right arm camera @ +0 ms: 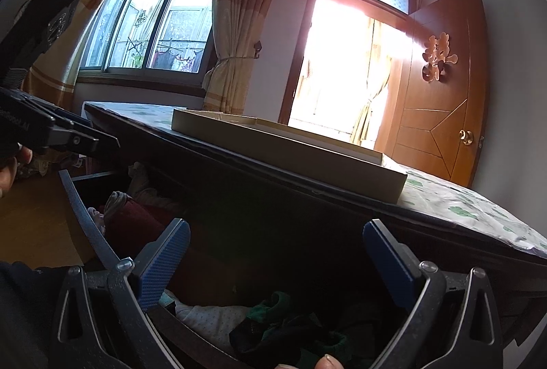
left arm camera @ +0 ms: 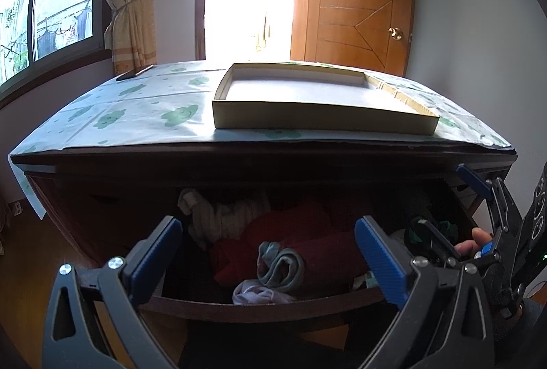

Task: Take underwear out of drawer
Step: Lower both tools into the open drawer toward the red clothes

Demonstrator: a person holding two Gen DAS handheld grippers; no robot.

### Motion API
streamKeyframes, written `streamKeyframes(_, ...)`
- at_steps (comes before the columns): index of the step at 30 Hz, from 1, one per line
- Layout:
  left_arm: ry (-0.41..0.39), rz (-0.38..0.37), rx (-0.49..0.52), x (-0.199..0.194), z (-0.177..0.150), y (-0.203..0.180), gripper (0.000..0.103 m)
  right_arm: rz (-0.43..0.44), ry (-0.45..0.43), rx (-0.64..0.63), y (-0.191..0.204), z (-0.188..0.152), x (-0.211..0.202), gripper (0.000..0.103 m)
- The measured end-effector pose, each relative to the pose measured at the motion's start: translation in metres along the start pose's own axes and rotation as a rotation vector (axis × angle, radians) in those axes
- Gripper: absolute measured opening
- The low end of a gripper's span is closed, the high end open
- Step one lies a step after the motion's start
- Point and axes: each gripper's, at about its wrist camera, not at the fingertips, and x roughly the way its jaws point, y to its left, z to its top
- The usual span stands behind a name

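You're in a bedroom, at a dark wooden dresser (left arm camera: 102,170) whose drawer (left arm camera: 259,305) is pulled out. Nearest you, your left gripper (left arm camera: 268,249) hangs over it, fingers spread wide, holding nothing; your right gripper (right arm camera: 277,263) is likewise wide apart and empty above the drawer's right end. Below lie the underwear: a rolled grey-blue piece (left arm camera: 282,266), red cloth (left arm camera: 287,232) and dark green fabric (right arm camera: 280,317). Beyond, a shallow cardboard tray (left arm camera: 307,121) sits on the patterned top, before a wooden door (left arm camera: 355,3).
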Motion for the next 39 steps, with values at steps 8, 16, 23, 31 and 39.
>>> streamKeyframes(8, 0.019, -0.009, 0.017, -0.002, 0.0, -0.002, 0.103, 0.012, 0.045, 0.008, 0.002, 0.001, -0.005, 0.102)
streamKeyframes(16, 0.039, -0.019, 0.035, -0.003, -0.002, -0.004, 0.103, 0.013, 0.08, 0.031, 0.002, 0.004, -0.013, 0.102)
streamKeyframes(23, 0.043, -0.022, 0.044, -0.004, -0.001, -0.006, 0.103, 0.027, 0.107, 0.044, 0.006, 0.005, -0.018, 0.102)
streamKeyframes(31, 0.037, -0.02, 0.015, -0.009, 0.004, 0.006, 0.103, 0.03, 0.177, 0.048, 0.007, 0.006, -0.017, 0.102)
streamKeyframes(39, 0.028, -0.013, -0.031, -0.013, 0.01, 0.022, 0.103, 0.036, 0.271, 0.069, 0.004, 0.006, -0.012, 0.102)
